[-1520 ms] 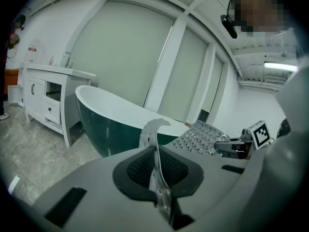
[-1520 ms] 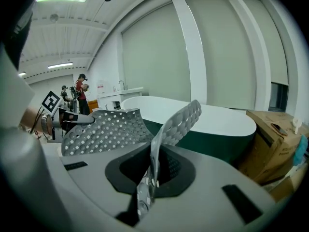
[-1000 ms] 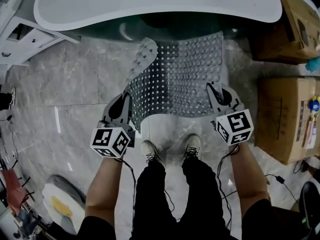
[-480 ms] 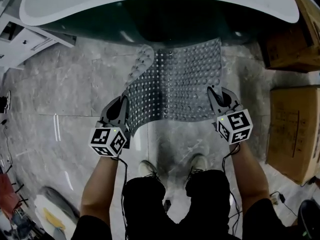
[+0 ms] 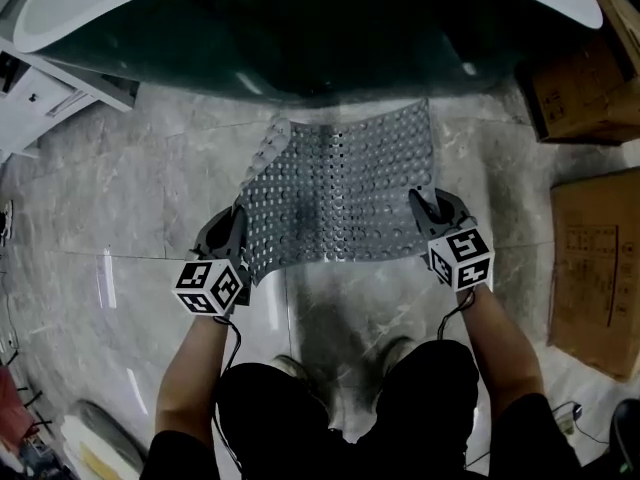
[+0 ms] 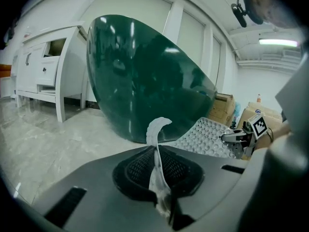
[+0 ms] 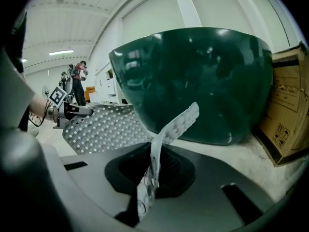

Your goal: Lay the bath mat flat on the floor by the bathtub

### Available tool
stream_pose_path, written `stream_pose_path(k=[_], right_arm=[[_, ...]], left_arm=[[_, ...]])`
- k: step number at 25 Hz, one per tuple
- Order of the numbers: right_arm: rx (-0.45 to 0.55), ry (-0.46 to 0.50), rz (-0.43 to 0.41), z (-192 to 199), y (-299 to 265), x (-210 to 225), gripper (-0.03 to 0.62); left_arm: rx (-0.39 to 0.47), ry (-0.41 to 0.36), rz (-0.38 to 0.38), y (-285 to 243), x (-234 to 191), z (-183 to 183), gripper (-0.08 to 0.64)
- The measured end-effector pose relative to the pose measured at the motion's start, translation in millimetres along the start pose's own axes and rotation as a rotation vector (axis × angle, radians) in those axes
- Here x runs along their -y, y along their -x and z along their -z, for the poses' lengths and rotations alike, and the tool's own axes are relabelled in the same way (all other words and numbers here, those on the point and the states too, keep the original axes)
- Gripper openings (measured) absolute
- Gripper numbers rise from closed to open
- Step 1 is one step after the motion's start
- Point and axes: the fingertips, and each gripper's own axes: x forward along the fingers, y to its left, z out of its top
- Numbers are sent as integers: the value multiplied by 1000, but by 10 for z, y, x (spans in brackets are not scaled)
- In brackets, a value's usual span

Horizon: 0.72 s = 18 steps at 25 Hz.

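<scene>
Standing over the grey marble floor [image 5: 140,198], the person holds the bath mat [image 5: 345,193] by its near edge. The left gripper [image 5: 232,232] is clamped on the left corner and the right gripper [image 5: 424,208] is pinched tight on the right corner. The studded mat stretches away from them toward the dark green bathtub [image 5: 300,38], its far edge close to the tub's base, its far left corner curling upward. Cardboard boxes [image 5: 590,258] sit off to the right.
</scene>
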Motion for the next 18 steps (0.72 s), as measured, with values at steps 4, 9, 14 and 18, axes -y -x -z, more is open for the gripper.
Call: stream_pose_path(k=[4,9,14,18], right_arm=[[7,-19,19,155,-81,196,32],[-16,-35,26,323,-125,292,32],[-51,-20,23,432,-174,338,41],[-69,-3,33,536,-236,408,43]], left_arm=[[12,23,-8,-132,-102,97,31],[-3,13,-37,-207,-216,223,31],[-34,-9,-69,-294,-310,349,34],[-56,-34,-83,-396,-353,453,34]])
